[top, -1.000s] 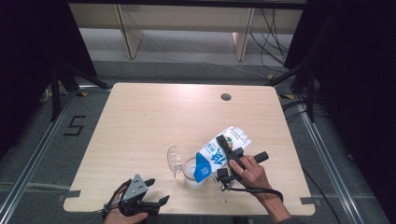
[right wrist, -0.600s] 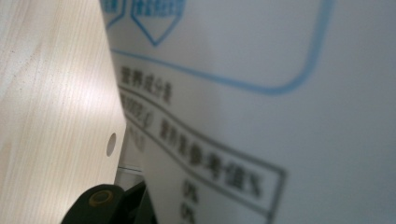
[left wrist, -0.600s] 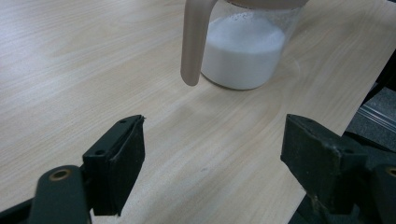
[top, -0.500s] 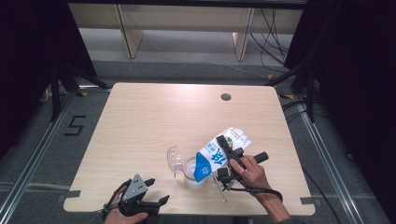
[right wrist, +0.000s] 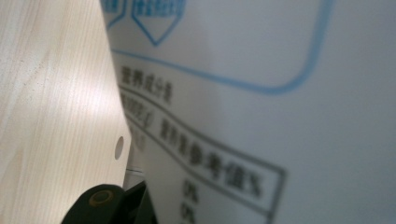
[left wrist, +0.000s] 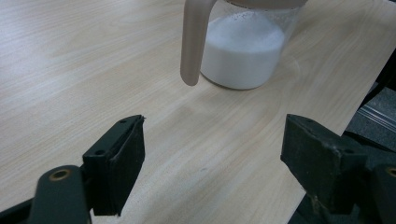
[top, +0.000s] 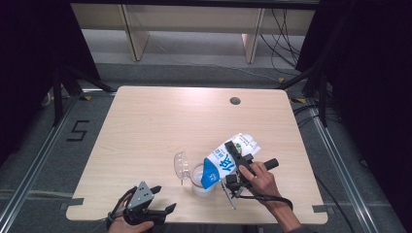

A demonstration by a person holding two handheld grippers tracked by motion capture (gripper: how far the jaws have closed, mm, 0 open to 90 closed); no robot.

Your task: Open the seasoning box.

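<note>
The right gripper [top: 232, 162] is clamping the milk carton [top: 228, 159], tipping it over the glass pitcher [top: 200, 177] to pour; the left gripper [top: 156, 199], beside the pitcher, is gaping idle.

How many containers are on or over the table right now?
2: a clear pitcher holding white liquid near the table's front edge, and a tilted milk carton held over it by the right tongs.

White carton [top: 228, 160] with a blue pouring end and blue print, clamped in the black right gripper [top: 236, 167]; up close, its white panel [right wrist: 261, 116] carries a blue rounded outline and grey boxed lettering. Just beyond the carton's blue end, a clear jug [top: 198, 175] holds white liquid; ahead of the black left gripper [left wrist: 212, 163], the jug's handle [left wrist: 192, 42] reads pale beige. Beneath it all, a light wood-grain table [top: 160, 126] with one dark round hole [top: 235, 101].
</note>
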